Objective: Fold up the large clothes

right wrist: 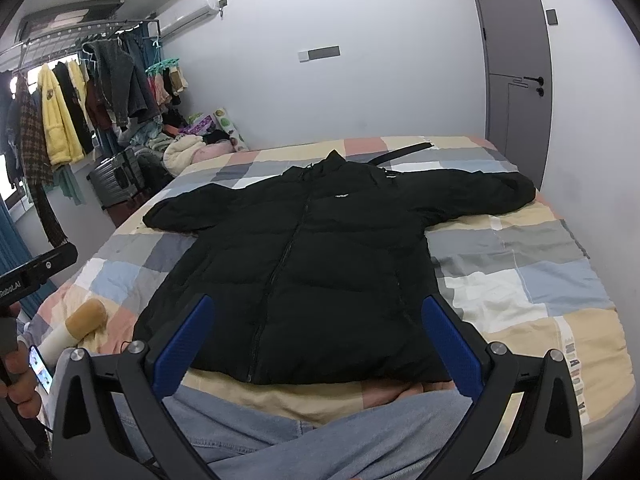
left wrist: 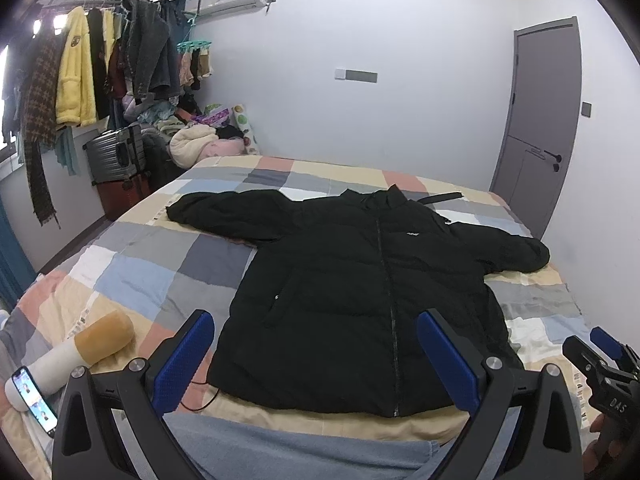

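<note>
A black puffer jacket (left wrist: pixel 360 280) lies flat and front up on the checked bed cover (left wrist: pixel 152 264), zipped, with both sleeves spread sideways. In the right wrist view the jacket (right wrist: pixel 304 264) fills the middle of the bed (right wrist: pixel 540 280). My left gripper (left wrist: pixel 316 356) hovers open above the jacket's hem, nothing between its blue pads. My right gripper (right wrist: pixel 316 344) is also open near the hem, holding nothing. The right gripper also shows at the edge of the left wrist view (left wrist: pixel 600 356). A person's legs in blue jeans (right wrist: pixel 280 436) sit at the bed's near edge.
A cream and tan cushion (left wrist: pixel 80 352) and a lit phone (left wrist: pixel 34 400) lie at the bed's near left. A rack of hanging clothes (left wrist: pixel 80 68), suitcases (left wrist: pixel 116 160) and a clothes pile stand left. A grey door (left wrist: pixel 544 120) is at the right. A dark strap (left wrist: pixel 440 198) lies behind the collar.
</note>
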Tool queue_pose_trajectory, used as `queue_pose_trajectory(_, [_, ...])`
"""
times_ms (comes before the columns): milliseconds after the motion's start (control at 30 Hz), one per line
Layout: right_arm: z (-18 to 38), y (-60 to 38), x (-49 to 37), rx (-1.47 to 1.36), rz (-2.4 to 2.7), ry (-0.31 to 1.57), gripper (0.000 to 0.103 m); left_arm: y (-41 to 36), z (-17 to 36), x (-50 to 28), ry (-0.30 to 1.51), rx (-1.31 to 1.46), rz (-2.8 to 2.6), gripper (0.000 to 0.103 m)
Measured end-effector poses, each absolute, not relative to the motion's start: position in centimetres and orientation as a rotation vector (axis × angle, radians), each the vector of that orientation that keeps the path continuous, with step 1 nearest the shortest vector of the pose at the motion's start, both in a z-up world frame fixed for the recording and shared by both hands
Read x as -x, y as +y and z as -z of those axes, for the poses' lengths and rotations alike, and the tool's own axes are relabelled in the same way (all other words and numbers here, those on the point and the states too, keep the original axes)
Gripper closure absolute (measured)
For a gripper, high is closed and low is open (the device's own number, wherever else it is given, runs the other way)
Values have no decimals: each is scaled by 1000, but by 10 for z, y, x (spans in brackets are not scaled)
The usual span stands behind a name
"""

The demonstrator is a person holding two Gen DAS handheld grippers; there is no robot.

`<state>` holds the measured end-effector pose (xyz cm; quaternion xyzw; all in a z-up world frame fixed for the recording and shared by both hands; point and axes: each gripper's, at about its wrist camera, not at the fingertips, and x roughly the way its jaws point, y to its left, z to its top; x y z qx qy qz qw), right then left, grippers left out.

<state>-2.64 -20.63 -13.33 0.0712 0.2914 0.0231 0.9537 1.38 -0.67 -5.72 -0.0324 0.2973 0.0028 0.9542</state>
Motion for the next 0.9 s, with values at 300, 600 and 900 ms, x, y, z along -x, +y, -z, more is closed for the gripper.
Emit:
queue_pose_trajectory(300, [114, -239, 4, -157, -1, 522, 0, -14, 48, -33, 578, 50, 12, 1])
queue_pose_trajectory(600, [89, -286, -28, -148, 79, 393, 0, -25, 53, -58, 591, 59, 36, 1])
queue_pose_trajectory(900, [78, -335, -84, -118, 115, 330, 0, -25, 58, -100, 562, 97, 57, 1])
